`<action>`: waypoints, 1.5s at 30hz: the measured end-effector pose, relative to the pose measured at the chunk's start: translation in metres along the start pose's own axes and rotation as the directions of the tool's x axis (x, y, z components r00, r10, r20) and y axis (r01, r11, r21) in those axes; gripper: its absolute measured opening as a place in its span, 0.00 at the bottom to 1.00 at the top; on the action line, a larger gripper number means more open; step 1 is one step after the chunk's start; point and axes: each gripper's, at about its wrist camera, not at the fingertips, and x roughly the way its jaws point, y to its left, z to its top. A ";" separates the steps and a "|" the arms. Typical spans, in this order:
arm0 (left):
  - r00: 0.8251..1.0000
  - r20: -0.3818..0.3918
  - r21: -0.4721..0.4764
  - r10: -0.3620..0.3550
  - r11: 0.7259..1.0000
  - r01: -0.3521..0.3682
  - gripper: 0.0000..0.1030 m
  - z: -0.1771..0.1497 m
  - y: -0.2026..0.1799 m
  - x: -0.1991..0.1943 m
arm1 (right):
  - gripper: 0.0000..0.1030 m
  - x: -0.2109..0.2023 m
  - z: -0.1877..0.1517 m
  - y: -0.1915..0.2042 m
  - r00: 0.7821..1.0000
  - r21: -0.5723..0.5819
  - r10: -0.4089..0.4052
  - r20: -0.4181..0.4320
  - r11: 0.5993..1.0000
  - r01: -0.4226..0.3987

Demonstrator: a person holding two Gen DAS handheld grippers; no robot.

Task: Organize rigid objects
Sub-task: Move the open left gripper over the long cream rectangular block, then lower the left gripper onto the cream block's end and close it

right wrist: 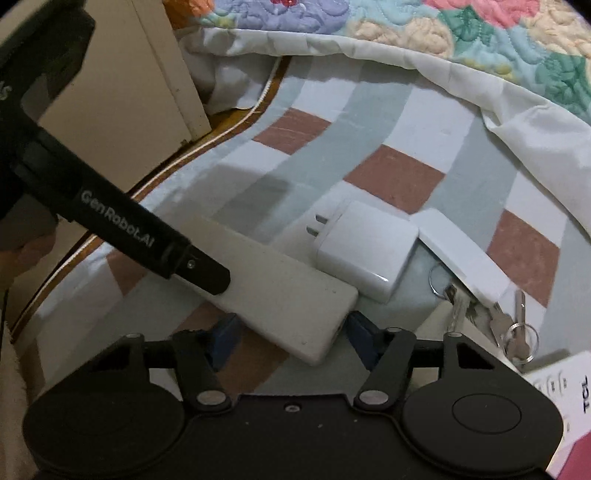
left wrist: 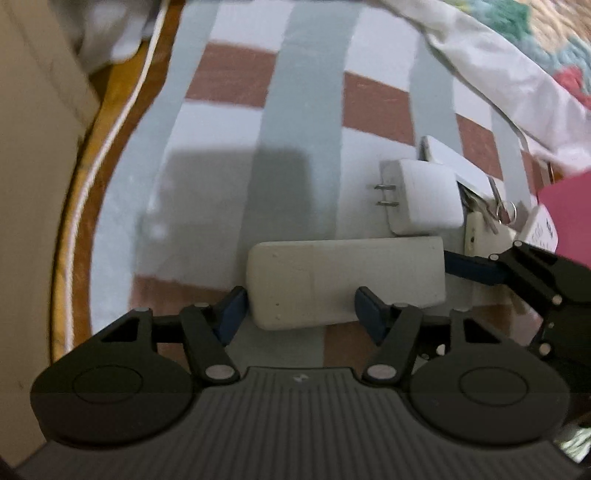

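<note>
Left fingers: my left gripper (left wrist: 301, 312) points steeply down, its 2 blue pads standing apart. They are not clamped on anything.
Between the left pads: the beige flat block (left wrist: 343, 280) lies crosswise just ahead. Its left end sits right at my left pad, and my right pad overlaps its near edge. The block is longer than the gap, so its right end runs on past that pad.
Right fingers: my right gripper (right wrist: 290, 330) also has its 2 pads apart. The near corner of the same block pokes in between them without being squeezed; the right pad is close to that corner and the left pad stands a little clear.
Crossing: from the right wrist view, 1 black finger of my left gripper rests over the block's far left part.
Beyond the block: a white charger (right wrist: 365, 247) with 2 prongs lies just past the block's long edge, prongs pointing away from my right fingers.
Right of the charger: a flat white box (right wrist: 465, 258), touching or nearly touching the charger. A bunch of keys (right wrist: 513, 328) on rings lies partly under its near end.
Far right: a white labelled pack (right wrist: 565, 384) beside a pink thing (left wrist: 569, 214).
Under everything: a checked sheet (left wrist: 295, 92) in grey, white and brown.
Farthest out: a floral quilt (right wrist: 480, 33) bunched along the sheet's far edge.
</note>
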 end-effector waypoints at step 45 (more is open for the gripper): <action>0.989 0.030 -0.033 -0.146 0.989 0.147 0.40 -0.047 -0.064 0.006 | 0.62 -0.026 -0.066 0.052 0.993 -0.038 -0.110 0.044 0.993 0.111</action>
